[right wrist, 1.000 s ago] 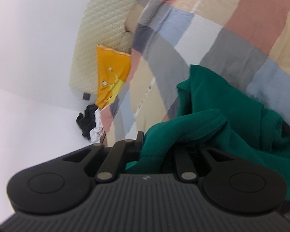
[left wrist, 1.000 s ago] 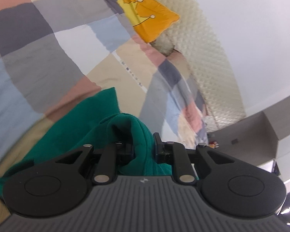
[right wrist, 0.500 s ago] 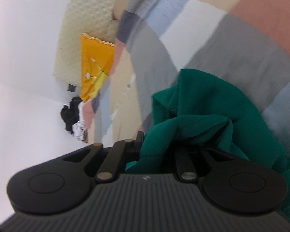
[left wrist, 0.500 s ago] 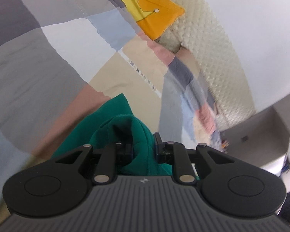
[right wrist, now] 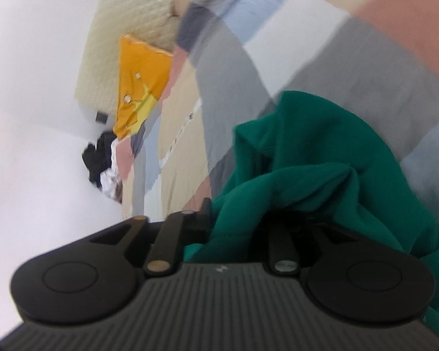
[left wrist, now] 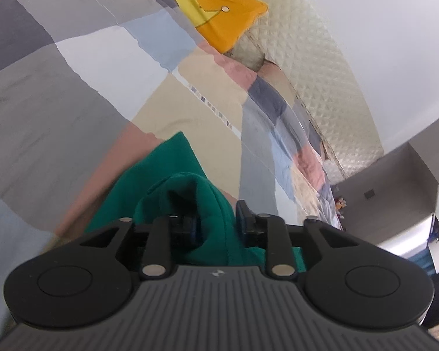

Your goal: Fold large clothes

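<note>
both grippers are pointing slightly downward over the bed's patchwork quilt [left wrist: 82,108]. the left gripper [left wrist: 216,219] is standing partly open, its jaws having just been opening, with a bunched fold of the green garment [left wrist: 190,187] lying loose between them. the right gripper [right wrist: 243,219] has likewise just been opening; green cloth is draping across its fingers, hiding one. no writing is readable.

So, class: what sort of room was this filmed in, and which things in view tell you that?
Most likely a bedroom. A patchwork bedspread covers a wide soft surface, a quilted cream headboard stands behind it, and an orange cushion leans at its head.
</note>
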A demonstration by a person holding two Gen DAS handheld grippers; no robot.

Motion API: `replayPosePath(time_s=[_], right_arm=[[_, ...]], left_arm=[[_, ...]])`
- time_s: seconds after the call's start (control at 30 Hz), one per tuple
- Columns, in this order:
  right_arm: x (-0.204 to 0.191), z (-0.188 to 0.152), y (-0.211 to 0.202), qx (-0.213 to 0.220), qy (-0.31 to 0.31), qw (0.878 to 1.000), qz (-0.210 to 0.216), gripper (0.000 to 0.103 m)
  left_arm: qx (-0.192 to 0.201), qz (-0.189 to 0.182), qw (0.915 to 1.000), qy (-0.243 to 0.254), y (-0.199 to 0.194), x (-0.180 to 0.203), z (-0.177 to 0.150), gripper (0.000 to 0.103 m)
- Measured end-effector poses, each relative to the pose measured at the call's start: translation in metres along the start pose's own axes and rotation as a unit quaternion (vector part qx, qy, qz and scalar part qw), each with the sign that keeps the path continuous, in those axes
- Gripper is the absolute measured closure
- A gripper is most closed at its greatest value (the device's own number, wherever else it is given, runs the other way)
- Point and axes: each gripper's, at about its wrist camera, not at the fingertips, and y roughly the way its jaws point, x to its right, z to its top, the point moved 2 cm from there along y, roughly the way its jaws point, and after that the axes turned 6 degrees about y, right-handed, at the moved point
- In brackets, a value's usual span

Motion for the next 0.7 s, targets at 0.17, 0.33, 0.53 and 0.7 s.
replayPosePath(time_s=[0.17, 0.33, 0.53, 0.7], right_arm=[[-0.026, -0.015, -0.026, 0.021, -0.052, 0.998, 0.039, 0.026], [-0.038, -0.018, -0.054, 0.049, -0.081, 0.994, 0.061, 0.023], [-0.029, -0.01, -0.058, 0.072, -0.091, 0.993, 0.018, 0.023], [-0.032, -0.003, -0.042, 0.073, -0.104, 0.992, 0.0, 0.026]], left_arm=[[0.018, -0.042, 0.9989, 0.003, -0.023, 0.012, -0.002, 0.029], [0.052, -0.014, 0.9972, 0.052, -0.043, 0.034, -0.01, 0.024], [0.038, 0.034, 0.9957, 0.078, -0.032, 0.038, -0.018, 0.025], [0.029, 0.03, 0.9954, 0.086, -0.02, 0.041, -0.017, 0.026]])
